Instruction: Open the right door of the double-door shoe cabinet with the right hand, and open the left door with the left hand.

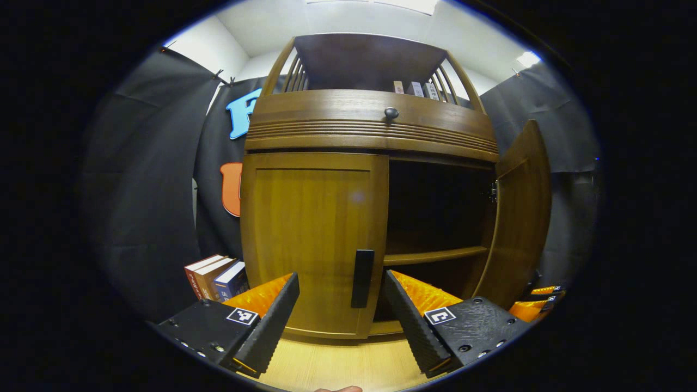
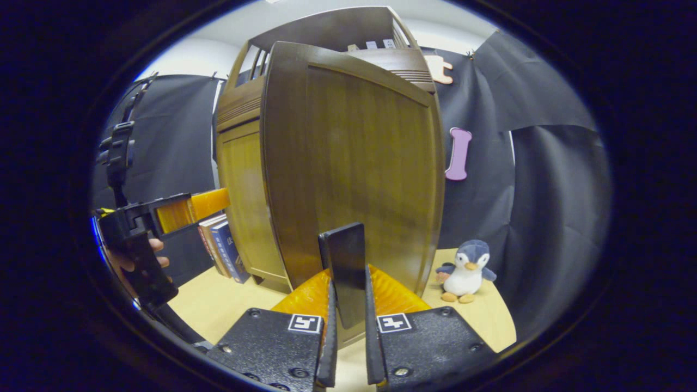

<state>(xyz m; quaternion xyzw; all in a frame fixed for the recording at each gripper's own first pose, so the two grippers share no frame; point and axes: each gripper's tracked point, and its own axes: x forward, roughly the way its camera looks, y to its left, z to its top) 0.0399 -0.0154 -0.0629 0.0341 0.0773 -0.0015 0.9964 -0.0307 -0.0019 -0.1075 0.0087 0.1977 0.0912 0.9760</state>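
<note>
Right gripper (image 2: 348,326) clamps right door handle (image 2: 344,267), door swung open; left gripper (image 1: 340,310) fingers wide, left door handle (image 1: 362,277) at 12 o'clock; cabinet interior too dark to read.

This is looking like a small recording booth dressed up as a home. Black cloth (image 1: 141,218) is hanging all around as walls. A wooden shoe cabinet (image 1: 370,125) is standing on a pale wood floor (image 2: 228,305), with books (image 1: 215,277) leaning beside it and a toy penguin (image 2: 465,270) sitting near the cloth.
</note>
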